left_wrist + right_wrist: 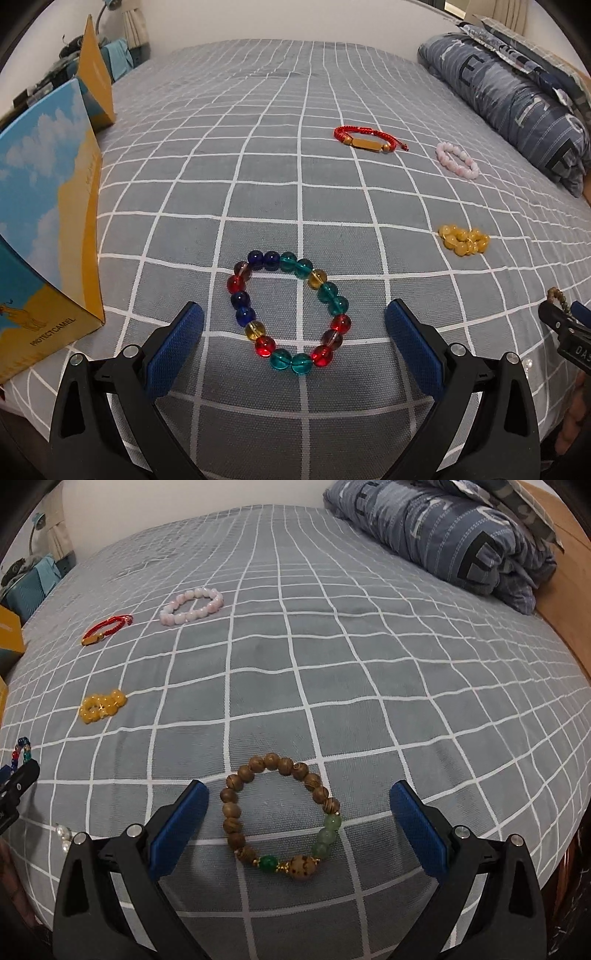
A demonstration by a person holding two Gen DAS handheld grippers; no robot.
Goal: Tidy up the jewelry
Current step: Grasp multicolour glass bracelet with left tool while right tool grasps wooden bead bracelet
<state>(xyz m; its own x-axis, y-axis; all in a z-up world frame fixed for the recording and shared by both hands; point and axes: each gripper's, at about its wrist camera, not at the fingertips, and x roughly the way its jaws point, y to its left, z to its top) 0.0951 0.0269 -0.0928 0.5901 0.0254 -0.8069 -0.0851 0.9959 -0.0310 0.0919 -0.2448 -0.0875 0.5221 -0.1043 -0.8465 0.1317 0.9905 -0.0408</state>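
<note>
Both tongs released: left gripper (293, 332) straddles the coloured bead bracelet (290, 312), right gripper (299, 812) straddles the wooden bead bracelet (282, 816), both flat on the bedsheet (369, 664). I'd drop straight down and pinch one side of each ring, not across it. Yellow bracelet (464, 240), pink bracelet (458, 160) and red cord bracelet (367, 138) lie well apart. Box (48, 221) at left; nothing blocks.

Checked bedsheet (258, 177), folded quilt (461, 535)
</note>
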